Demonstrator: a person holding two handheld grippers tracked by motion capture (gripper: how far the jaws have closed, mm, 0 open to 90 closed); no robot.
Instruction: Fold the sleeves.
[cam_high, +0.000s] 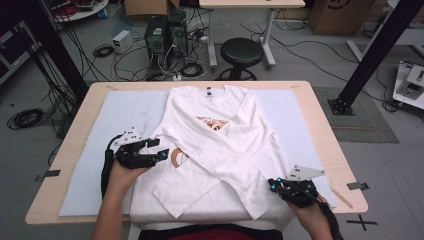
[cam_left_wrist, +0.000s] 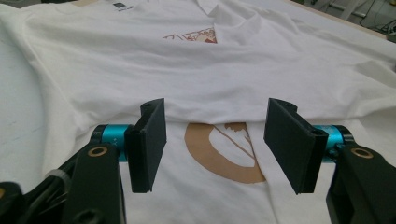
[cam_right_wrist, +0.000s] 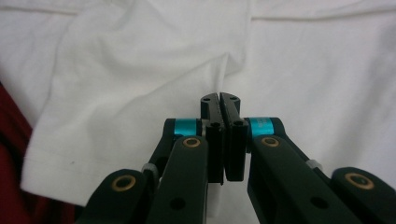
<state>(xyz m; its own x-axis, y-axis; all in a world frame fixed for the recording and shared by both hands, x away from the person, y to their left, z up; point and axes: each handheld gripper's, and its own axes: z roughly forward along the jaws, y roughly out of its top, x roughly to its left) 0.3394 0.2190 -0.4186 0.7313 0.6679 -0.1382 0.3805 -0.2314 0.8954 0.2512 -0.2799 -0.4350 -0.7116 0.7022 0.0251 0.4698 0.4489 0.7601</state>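
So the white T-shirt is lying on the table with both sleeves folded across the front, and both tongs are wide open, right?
Not quite. Just the left tongs are open, hovering above the white T-shirt with nothing between them. The right tongs are shut, as the right gripper view shows; whether they pinch any cloth I cannot tell. The rest is right: the shirt lies on the table, sleeves crossed over its front.

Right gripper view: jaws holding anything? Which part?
Right hand-held gripper is shut above the white cotton T-shirt; whether fabric is pinched cannot be told.
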